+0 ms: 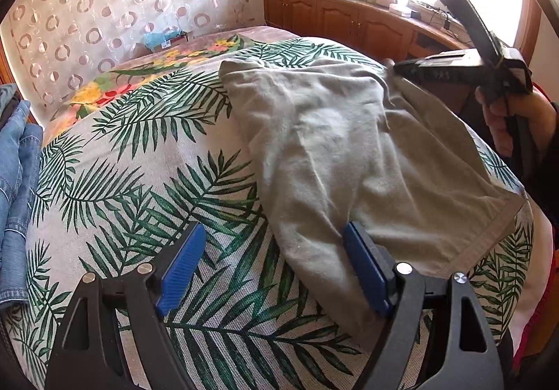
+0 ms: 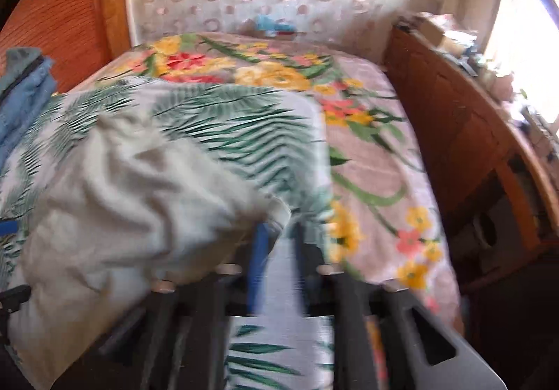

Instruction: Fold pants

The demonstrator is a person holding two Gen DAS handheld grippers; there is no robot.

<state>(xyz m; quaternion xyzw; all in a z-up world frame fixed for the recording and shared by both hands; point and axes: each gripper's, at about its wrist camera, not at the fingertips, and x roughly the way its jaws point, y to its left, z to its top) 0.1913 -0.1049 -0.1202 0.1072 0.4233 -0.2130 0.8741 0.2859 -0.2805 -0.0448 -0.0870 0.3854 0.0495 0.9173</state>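
Observation:
Grey-beige pants (image 1: 349, 152) lie spread and creased on the palm-leaf bedspread (image 1: 139, 180). My left gripper (image 1: 274, 267) is open at their near edge. Its right blue pad (image 1: 367, 271) rests on the cloth and its left pad (image 1: 181, 267) stands over bare bedspread. At the pants' far right edge my right gripper (image 1: 398, 67), held by a hand (image 1: 506, 117), has its fingers together on the fabric. The right wrist view is blurred: the pants (image 2: 122, 197) bunch up to the left, and one corner sits at the tips of the right gripper (image 2: 277, 243).
Folded blue jeans (image 1: 17, 180) are piled at the bed's left edge, blurred in the right wrist view as jeans (image 2: 24, 100). A wooden cabinet (image 1: 349, 19) with clutter on top runs along the window side. A floral sheet (image 2: 367, 152) covers the far part of the bed.

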